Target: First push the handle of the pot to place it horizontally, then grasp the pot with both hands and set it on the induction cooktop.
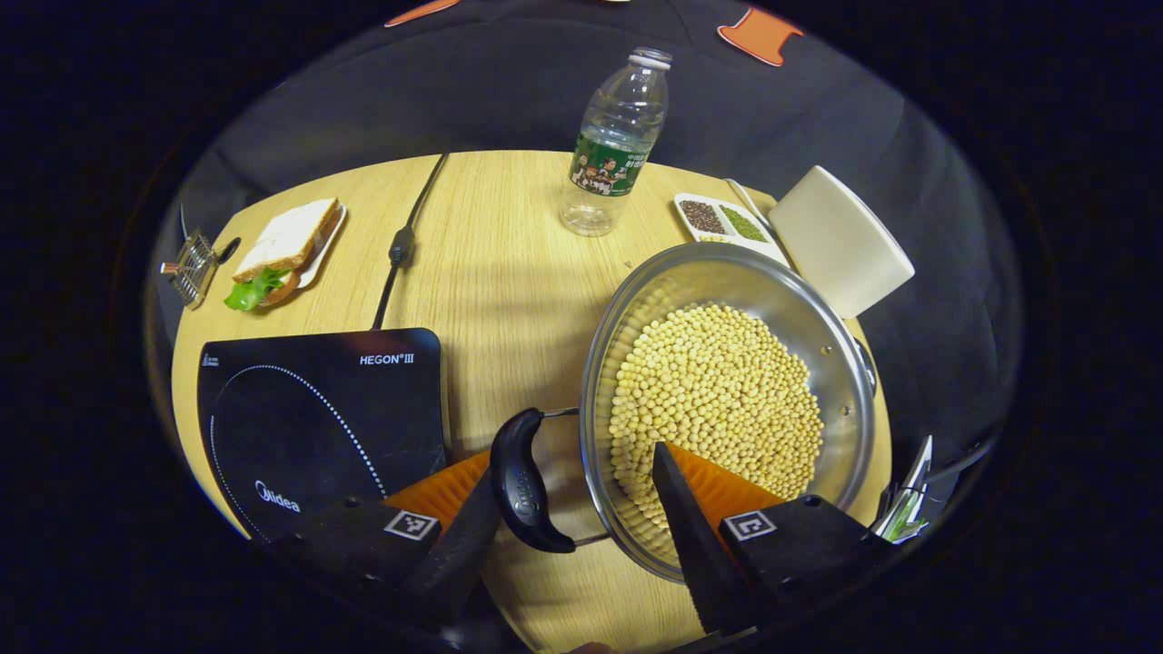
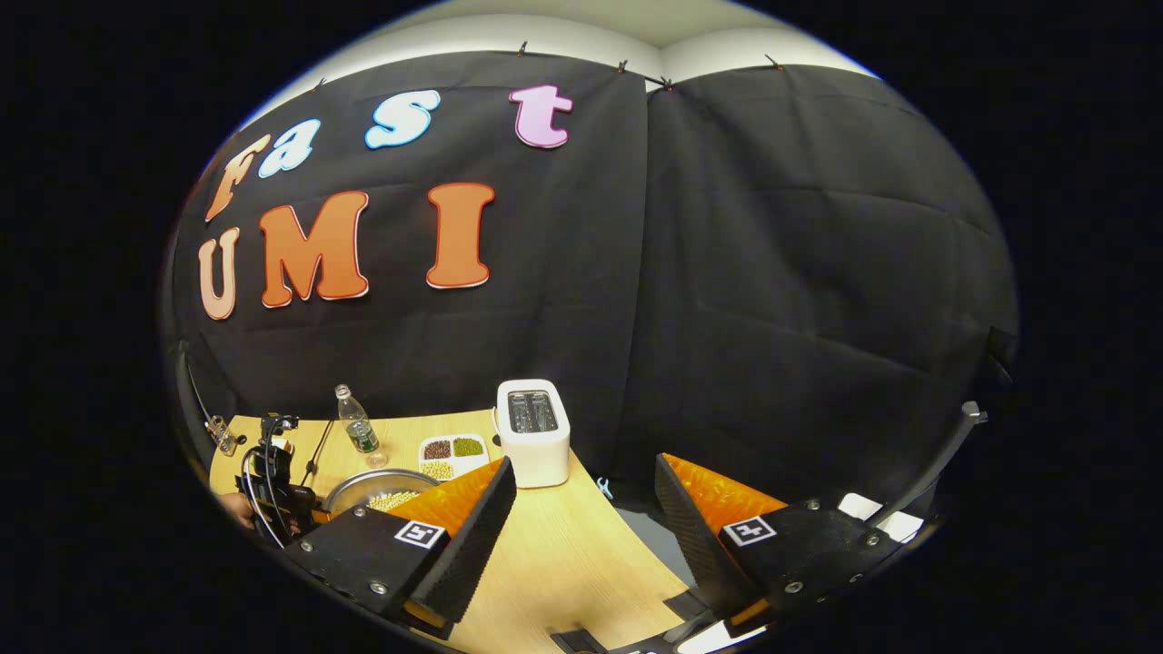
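Wooden tabletop (image 1: 509, 272) spreads ahead of the left gripper (image 1: 581, 509) in the left gripper view. Near rim of the pot (image 1: 727, 400) is partly covered by this gripper's right finger; the pot's far side handle is barely discernible. The pot sits just ahead and slightly right, filled with yellow beans (image 1: 718, 400). Its black handle (image 1: 522, 481) projects from the pot's left side, long axis running roughly near-to-far, lying between the spread fingers and close against the left one; contact cannot be confirmed. Jaws stand wide apart, holding nothing. Ahead-left lies the induction cooktop (image 1: 318, 418), its near corner cut off.

In the right gripper view, the right gripper (image 2: 581, 536) is raised above the table's edge, fingers wide apart and empty. The pot (image 2: 377, 495) lies far ahead-left, partly hidden by the left finger; a toaster (image 2: 533, 431) stands ahead.
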Available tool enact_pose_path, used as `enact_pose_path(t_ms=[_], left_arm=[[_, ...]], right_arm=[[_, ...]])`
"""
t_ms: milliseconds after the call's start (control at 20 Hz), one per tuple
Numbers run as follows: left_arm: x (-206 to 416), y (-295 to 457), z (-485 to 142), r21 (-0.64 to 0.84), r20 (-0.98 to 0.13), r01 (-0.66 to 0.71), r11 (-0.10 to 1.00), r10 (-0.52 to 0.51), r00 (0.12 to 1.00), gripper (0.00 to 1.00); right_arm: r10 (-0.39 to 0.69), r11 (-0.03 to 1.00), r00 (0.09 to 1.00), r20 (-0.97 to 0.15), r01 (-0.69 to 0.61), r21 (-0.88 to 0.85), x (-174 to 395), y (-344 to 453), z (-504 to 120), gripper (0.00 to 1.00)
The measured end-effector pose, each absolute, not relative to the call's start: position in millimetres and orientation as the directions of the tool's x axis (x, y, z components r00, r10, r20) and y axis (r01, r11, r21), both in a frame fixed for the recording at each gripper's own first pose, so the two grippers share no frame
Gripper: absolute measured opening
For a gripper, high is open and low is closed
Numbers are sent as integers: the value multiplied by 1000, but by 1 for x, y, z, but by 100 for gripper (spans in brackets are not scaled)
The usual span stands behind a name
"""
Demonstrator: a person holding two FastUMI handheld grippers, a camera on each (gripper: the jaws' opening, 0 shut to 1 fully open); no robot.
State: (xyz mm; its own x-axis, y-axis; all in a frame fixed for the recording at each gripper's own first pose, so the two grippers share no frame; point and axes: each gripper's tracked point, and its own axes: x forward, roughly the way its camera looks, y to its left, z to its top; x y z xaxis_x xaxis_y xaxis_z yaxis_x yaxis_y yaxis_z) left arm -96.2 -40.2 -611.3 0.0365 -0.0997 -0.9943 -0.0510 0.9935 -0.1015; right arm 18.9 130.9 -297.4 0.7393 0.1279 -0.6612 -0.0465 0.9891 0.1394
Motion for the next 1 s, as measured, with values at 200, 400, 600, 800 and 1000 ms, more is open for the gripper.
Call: enact_pose_path(t_ms=[200, 400, 600, 800, 1000], left_arm=[[-96, -39, -614, -48, -998, -68, 997, -44, 49, 99], [-95, -38, -611, -20, -997, -95, 995, -13, 73, 99], [-91, -37, -608, -8, -994, -111, 994, 3, 105, 98], [-90, -37, -612, -8, -991, -122, 992, 9, 132, 98], [-89, -31, -616, 15, -987, -127, 992, 35, 157, 94]], right_arm=[[223, 971, 677, -701, -92, 221, 24, 167, -357, 95], [344, 938, 591, -730, -173, 302, 28, 229, -418, 95], [439, 899, 456, -774, -238, 369, 16, 286, -477, 96], [464, 877, 350, -813, -312, 366, 3, 323, -521, 95], [470, 862, 290, -833, -353, 363, -1, 346, -543, 95]])
